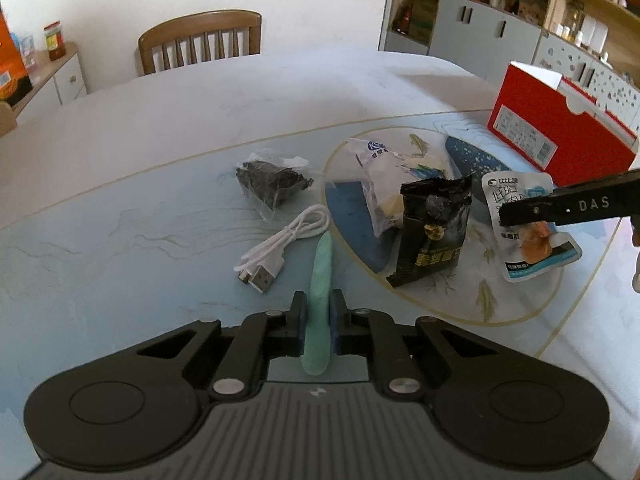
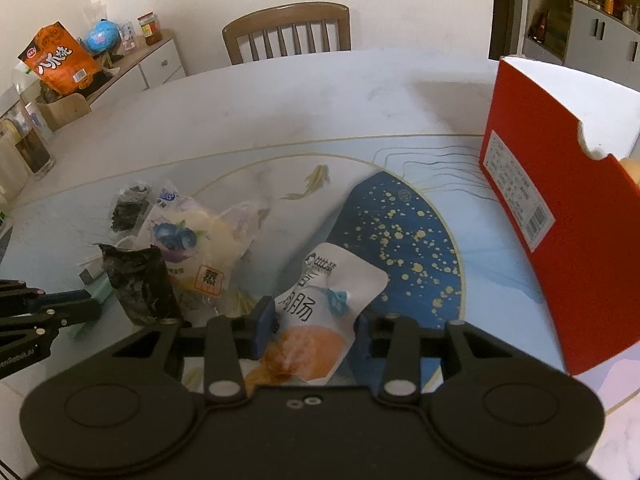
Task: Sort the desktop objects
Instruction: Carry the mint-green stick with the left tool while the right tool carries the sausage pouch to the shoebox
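On the bench (image 1: 120, 220), going left to right: one clear bag of dark pieces (image 1: 272, 184) and one white USB cable (image 1: 280, 248) lie loose, likely awaiting sorting. The left tool (image 1: 319, 312) is pinched narrow on one mint-green strip (image 1: 322, 264), apparently to lift it. One bun packet (image 1: 380, 184), one black pouch (image 1: 434, 236). The right tool (image 2: 316, 332) clamps one white sausage pouch (image 2: 320, 312), probably bound for the one red box (image 2: 568, 208).
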Motion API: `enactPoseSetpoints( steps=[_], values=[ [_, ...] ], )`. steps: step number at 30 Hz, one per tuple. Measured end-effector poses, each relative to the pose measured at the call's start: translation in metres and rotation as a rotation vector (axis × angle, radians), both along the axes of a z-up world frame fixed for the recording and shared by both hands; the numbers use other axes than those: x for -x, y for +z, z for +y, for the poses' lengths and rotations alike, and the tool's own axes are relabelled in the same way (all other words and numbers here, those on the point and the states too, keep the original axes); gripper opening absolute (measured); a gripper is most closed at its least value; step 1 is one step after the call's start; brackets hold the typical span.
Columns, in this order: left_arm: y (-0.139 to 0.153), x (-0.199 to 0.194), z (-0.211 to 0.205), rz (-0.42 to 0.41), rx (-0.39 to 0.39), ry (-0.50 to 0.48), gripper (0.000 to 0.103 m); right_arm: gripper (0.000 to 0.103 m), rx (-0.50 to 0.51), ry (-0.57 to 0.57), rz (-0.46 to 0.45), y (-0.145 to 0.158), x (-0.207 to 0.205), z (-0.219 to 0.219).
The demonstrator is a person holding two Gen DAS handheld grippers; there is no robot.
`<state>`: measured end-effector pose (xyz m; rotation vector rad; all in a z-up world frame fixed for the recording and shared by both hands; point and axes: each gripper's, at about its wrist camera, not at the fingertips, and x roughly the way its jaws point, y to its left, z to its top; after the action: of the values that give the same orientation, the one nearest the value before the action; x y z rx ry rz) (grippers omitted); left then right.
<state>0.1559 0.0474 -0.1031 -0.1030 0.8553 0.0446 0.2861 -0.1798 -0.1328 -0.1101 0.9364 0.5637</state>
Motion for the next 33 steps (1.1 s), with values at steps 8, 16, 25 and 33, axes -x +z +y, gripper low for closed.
enactPoseSetpoints(
  steps=[8, 16, 25, 33],
  values=[
    [0.009, 0.009, 0.000, -0.022, 0.032, 0.022, 0.010, 0.040, -0.018, 0.012, 0.005, 0.014, 0.006, -0.011],
    [0.026, 0.015, -0.010, -0.052, 0.041, 0.013, 0.010, 0.040, -0.038, 0.035, 0.011, 0.028, 0.012, -0.017],
    [0.043, 0.023, -0.018, -0.075, 0.043, 0.011, 0.010, 0.040, -0.066, 0.060, -0.005, 0.050, 0.018, -0.032],
    [0.063, 0.025, -0.032, -0.099, 0.056, 0.001, 0.010, 0.040, -0.085, 0.073, -0.024, 0.072, 0.020, -0.053]
  ],
)
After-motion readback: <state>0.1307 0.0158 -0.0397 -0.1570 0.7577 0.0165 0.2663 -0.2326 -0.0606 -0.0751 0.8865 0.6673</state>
